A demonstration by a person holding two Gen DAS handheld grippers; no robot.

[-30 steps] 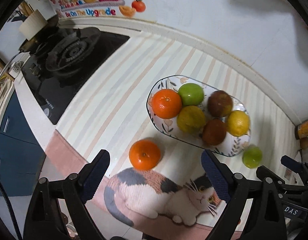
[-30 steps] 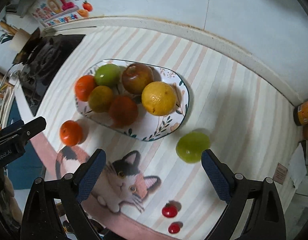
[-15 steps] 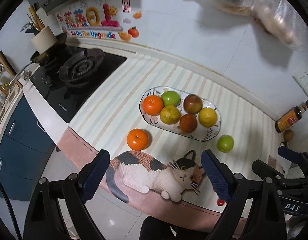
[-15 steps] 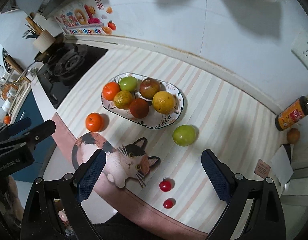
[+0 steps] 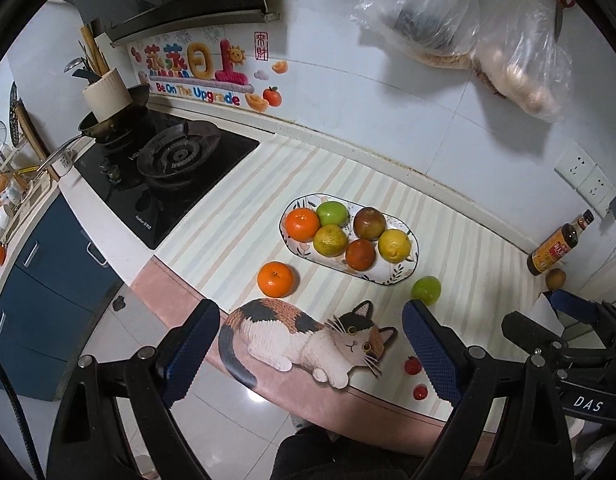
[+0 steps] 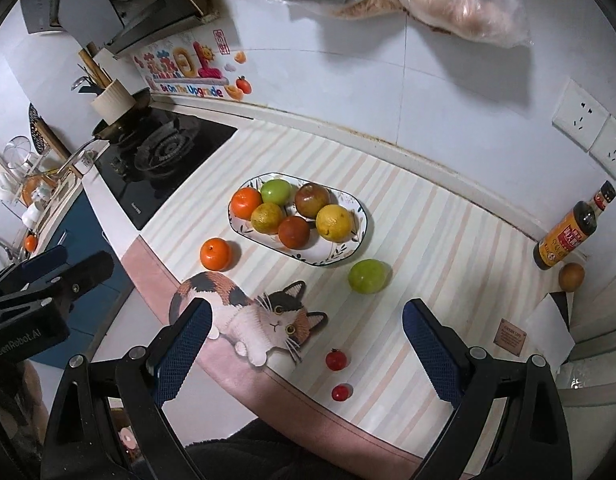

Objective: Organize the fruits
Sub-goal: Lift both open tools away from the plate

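Observation:
An oval patterned plate (image 5: pixel 404 274) (image 6: pixel 336 256) on the striped counter holds several fruits: an orange, a green apple, a dark red apple, a lemon and others. A loose orange (image 5: pixel 275 279) (image 6: pixel 215 254) lies left of the plate. A loose green fruit (image 5: pixel 426 289) (image 6: pixel 367 276) lies to its right. Two small red tomatoes (image 6: pixel 336 359) sit near the front edge. My left gripper (image 5: pixel 310 354) and right gripper (image 6: pixel 306 350) are both open and empty, held high above the counter's front edge.
A gas stove (image 5: pixel 168 172) with a pan is at the left. A sauce bottle (image 6: pixel 572 228) and a brown fruit (image 6: pixel 571 276) stand at the far right. Plastic bags (image 5: pixel 488 32) hang on the wall. A cat picture (image 5: pixel 308 340) marks the mat.
Both grippers have pulled up and back from the counter, so the plate and fruits look smaller and more of the kitchen shows. The fruits have not moved.

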